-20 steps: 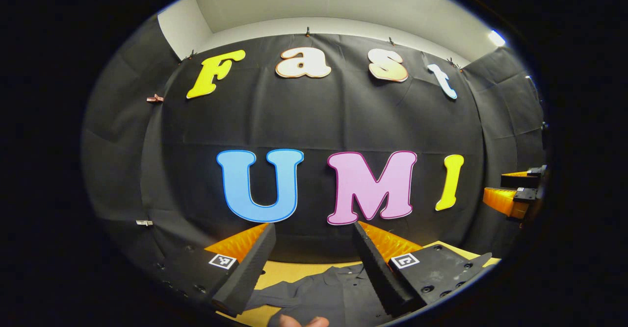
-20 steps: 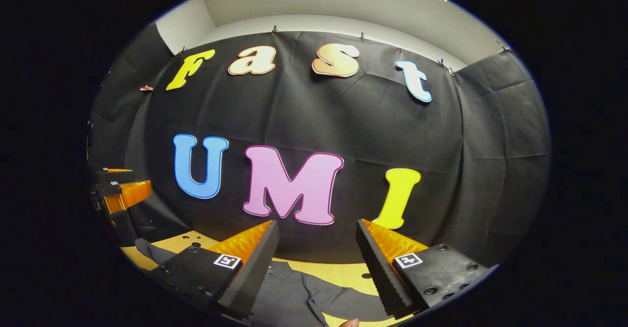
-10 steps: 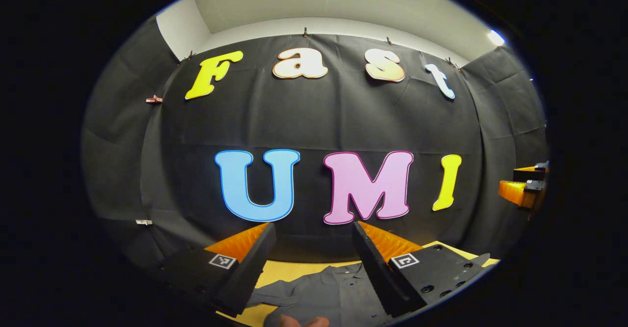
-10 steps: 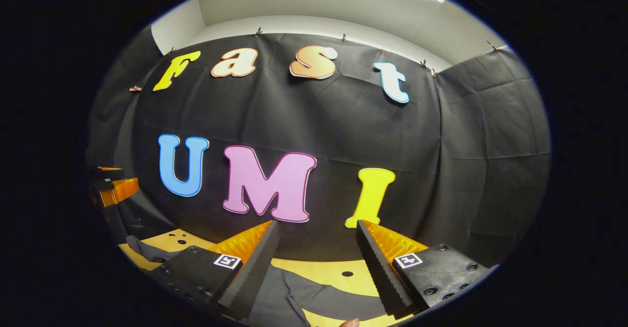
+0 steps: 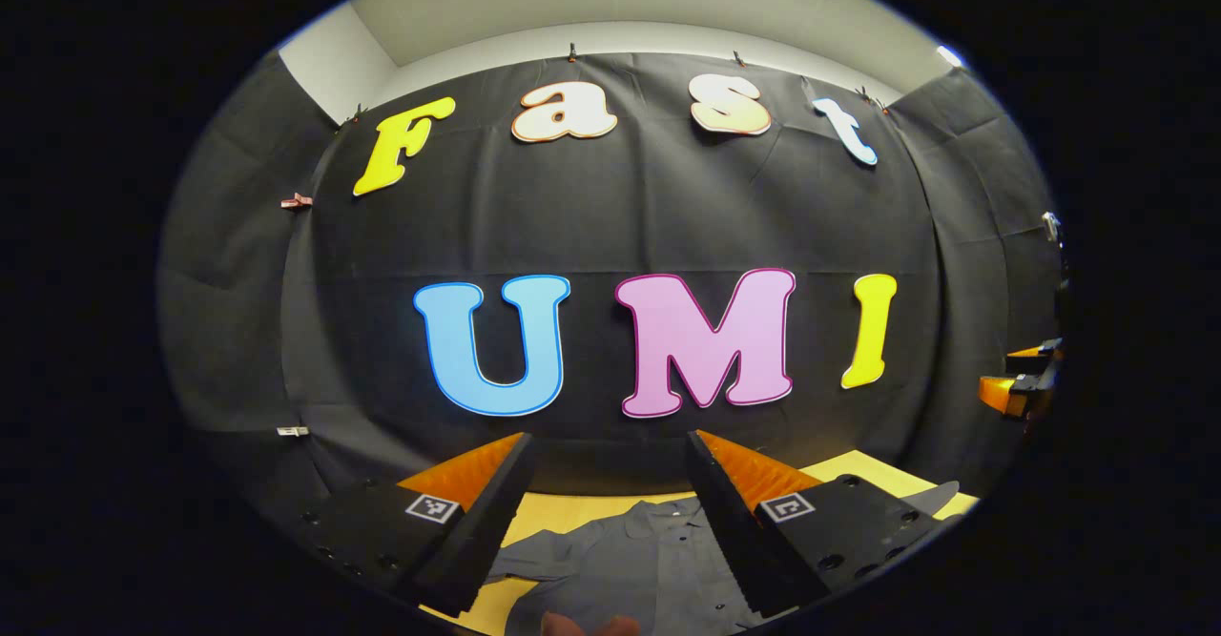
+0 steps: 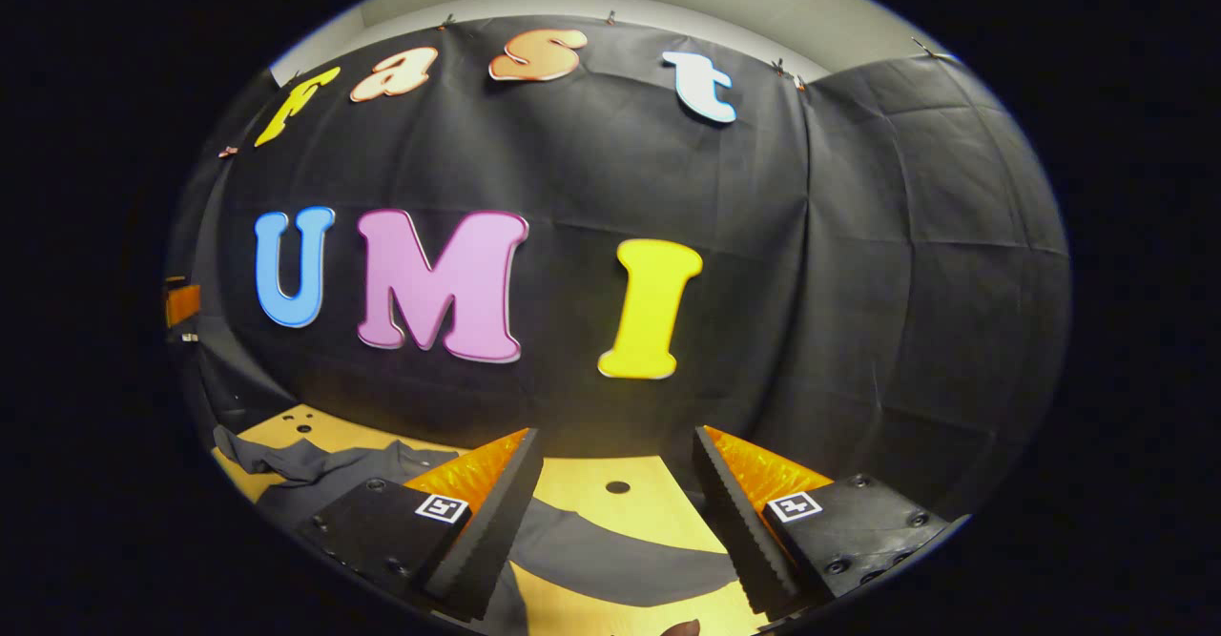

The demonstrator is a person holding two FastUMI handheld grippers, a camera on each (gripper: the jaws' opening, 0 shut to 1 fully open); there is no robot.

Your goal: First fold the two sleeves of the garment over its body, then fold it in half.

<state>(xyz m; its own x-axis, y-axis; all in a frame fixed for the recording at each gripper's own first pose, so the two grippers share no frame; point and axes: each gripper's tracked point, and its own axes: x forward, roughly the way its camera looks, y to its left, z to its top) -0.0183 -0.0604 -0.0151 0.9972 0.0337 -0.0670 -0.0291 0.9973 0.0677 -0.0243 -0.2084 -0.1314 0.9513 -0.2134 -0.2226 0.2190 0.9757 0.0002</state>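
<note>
A dark grey button-up garment (image 5: pixel 630 560) lies flat on the yellow wooden table (image 5: pixel 563 514), collar toward the booth wall. My left gripper (image 5: pixel 606 483) hovers open above its upper body, nothing between its fingers. In the right gripper view, one grey sleeve (image 6: pixel 610 555) stretches across the table under my open right gripper (image 6: pixel 615 483), and more bunched grey cloth (image 6: pixel 315 469) lies at the left. The right gripper (image 5: pixel 1021 383) also appears at the far right edge of the left gripper view, and the left gripper (image 6: pixel 181 304) at the far left edge of the right gripper view.
The black booth wall stands close behind the table. Round holes (image 6: pixel 617 487) dot the tabletop, with two more (image 6: pixel 303 421) near the bunched cloth. A fingertip (image 5: pixel 587 625) pokes in at the bottom of the left gripper view.
My right gripper has swung to the right and tipped down, so more of the table and the sleeve shows. The left gripper tipped down slightly over the garment. Both stayed open.
</note>
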